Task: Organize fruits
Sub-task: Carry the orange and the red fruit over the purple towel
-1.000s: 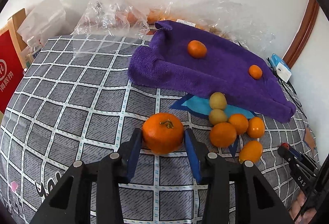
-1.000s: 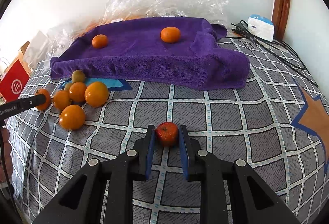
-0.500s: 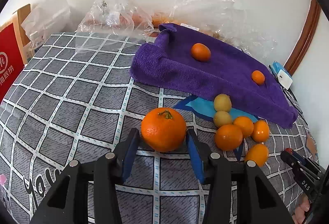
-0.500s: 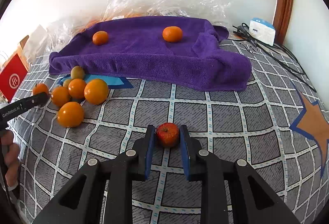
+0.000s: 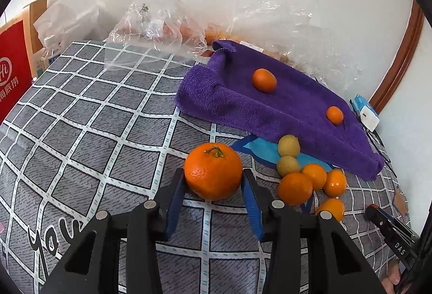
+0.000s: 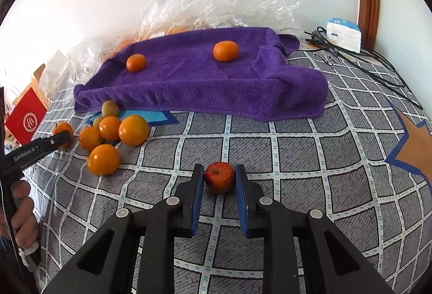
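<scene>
My left gripper (image 5: 214, 175) has a large stemmed orange (image 5: 213, 175) between its blue pads; the jaws are closing and both pads touch its sides. My right gripper (image 6: 219, 172) is shut on a small red fruit (image 6: 219, 177) just above the checked bedspread. A purple towel (image 5: 291, 108) lies beyond with two small oranges (image 5: 264, 79) (image 5: 334, 115) on it. In front of the towel's edge sits a cluster of oranges (image 5: 295, 188) and two yellow-green fruits (image 5: 288, 145). In the right wrist view the same cluster (image 6: 118, 132) lies at the left.
Crumpled clear plastic bags (image 5: 156, 24) with more fruit lie against the wall. A red box (image 5: 10, 72) stands at the left edge of the bed. A white-blue charger with black cables (image 6: 343, 35) lies at the far right. A hand (image 6: 23, 207) holds the left gripper's handle.
The large orange now sits higher and looks bigger between the left pads, and the left view has tipped up slightly. The right gripper and red fruit have barely moved.
</scene>
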The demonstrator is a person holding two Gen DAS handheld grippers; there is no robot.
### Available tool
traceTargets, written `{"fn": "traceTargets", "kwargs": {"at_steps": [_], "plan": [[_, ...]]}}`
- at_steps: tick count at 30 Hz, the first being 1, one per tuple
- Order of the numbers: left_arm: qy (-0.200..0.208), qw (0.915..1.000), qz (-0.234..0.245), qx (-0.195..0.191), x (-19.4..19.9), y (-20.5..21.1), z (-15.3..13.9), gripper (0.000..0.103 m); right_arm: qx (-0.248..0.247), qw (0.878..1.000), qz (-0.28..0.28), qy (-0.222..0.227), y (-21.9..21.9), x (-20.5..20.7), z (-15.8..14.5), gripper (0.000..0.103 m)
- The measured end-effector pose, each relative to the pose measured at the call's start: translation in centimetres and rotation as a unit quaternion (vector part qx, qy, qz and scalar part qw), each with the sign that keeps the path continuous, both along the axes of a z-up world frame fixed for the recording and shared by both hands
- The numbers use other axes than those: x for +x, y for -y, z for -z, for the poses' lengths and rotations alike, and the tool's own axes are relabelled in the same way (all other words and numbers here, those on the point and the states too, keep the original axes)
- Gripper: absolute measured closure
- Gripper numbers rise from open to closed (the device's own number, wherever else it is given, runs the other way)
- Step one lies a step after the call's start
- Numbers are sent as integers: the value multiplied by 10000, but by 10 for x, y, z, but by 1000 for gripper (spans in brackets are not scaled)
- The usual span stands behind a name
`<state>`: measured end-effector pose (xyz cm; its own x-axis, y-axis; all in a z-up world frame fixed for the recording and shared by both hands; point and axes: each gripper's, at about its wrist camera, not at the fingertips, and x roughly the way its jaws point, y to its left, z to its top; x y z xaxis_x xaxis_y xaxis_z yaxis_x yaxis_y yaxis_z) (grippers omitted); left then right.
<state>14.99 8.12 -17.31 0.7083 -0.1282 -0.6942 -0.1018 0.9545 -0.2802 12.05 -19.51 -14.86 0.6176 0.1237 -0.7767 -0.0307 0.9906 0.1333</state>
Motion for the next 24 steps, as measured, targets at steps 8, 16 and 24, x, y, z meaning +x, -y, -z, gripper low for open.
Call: {"fn": "traceTargets", "kwargs": {"at_steps": [8,16,24], "plan": [[316,9995,-81,40,-7,1,-9,63,289,9987,58,412,8,-10,-9,80],[583,9980,-195,108,-13,-1,-17,63,202,9990,141,378,8,-9,-9,80],[668,9974,-270,98,-18,-6,-21,63,213,9977,261,583,11,-20,-17,80]]}}
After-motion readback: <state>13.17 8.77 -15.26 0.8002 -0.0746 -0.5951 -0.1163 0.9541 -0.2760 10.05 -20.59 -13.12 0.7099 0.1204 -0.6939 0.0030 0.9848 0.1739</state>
